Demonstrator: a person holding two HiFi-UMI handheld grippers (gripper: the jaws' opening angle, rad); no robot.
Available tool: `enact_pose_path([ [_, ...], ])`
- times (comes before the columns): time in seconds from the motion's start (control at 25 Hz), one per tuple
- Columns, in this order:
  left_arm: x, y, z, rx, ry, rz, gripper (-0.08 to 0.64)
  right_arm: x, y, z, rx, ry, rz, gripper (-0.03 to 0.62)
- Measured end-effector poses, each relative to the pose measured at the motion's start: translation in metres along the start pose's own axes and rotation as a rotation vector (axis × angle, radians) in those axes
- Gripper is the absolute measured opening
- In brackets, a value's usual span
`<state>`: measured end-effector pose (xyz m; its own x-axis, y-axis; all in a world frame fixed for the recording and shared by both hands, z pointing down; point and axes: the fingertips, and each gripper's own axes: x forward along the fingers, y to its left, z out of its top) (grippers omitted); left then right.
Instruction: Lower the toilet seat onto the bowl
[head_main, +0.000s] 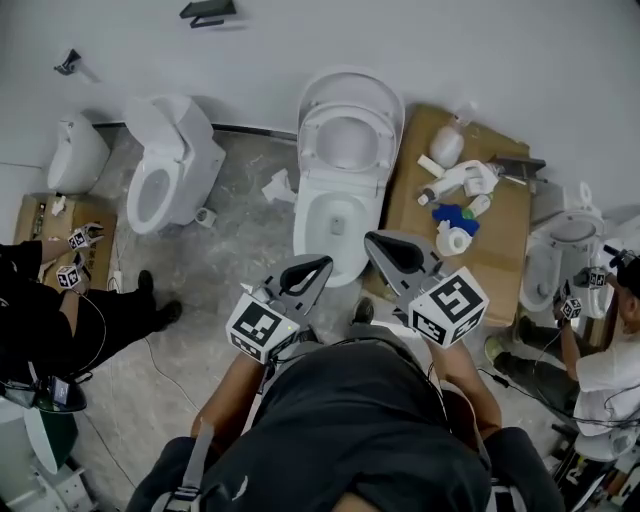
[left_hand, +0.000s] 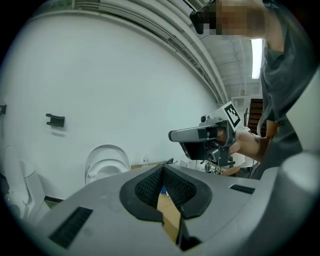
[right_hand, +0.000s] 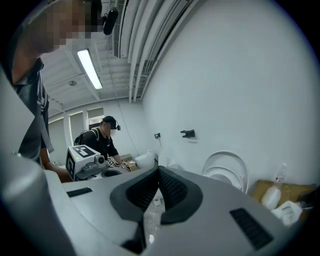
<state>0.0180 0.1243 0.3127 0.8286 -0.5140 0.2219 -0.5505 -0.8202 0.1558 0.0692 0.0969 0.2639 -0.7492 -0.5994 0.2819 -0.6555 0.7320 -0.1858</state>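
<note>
1. Nearest the person, the left gripper (head_main: 325, 265) and the right gripper (head_main: 375, 242) are held side by side in front of the body, both aimed forward at the toilet.
2. The left fingers (left_hand: 147, 187) are seen closed tip to tip in the left gripper view, with nothing between them. The right fingers (right_hand: 175, 192) are likewise closed and empty in the right gripper view.
3. The step in hand is judged to be the approach. The seat has not yet been touched, so the task stands at its start.
4. Just beyond the fingertips the bowl (head_main: 305, 215) lies open, its rim uncovered.
5. Farther on, the toilet seat (head_main: 378, 150) stands raised, leaned back against the lid (head_main: 350, 82) close to the wall (head_main: 500, 50).
6. The seat is well apart from both pairs of fingers. It is seen left of the tips in the left gripper view and right of them in the right gripper view, so it is placed ahead and between the two lines of aim.
7. For the next move, one gripper would need to be carried forward over the bowl to the seat's upper edge. There the fingers could be opened onto the rim, or their closed tips hooked behind it.
8. The seat alone, not the lid, should then be tipped forward and eased down rather than dropped.
</note>
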Motion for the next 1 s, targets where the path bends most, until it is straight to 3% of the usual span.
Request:
enact_pose_path([
  [0.24, 0.018, 0.016, 0.01, 0.016, -0.001, 0.058, 0.005, 0.004, -0.02, -0.004, 0.002, 0.022, 0.054, 0.008],
  [0.44, -0.005, 0.046, 0.015, 0.002, -0.013, 0.125, 0.005, 0.009, -0.027, -0.009, 0.005, 0.044, 0.028, 0.008],
  [0.68, -0.022, 0.074, 0.01, 0.001, -0.007, 0.061, 0.005, 0.024, -0.024, 0.001, 0.039, -0.001, -0.093, 0.008],
  [1.0, -0.033, 0.117, 0.017, -0.003, -0.03, -0.012, 0.005, 0.066, -0.017, 0.01, 0.028, 0.028, -0.162, 0.008],
])
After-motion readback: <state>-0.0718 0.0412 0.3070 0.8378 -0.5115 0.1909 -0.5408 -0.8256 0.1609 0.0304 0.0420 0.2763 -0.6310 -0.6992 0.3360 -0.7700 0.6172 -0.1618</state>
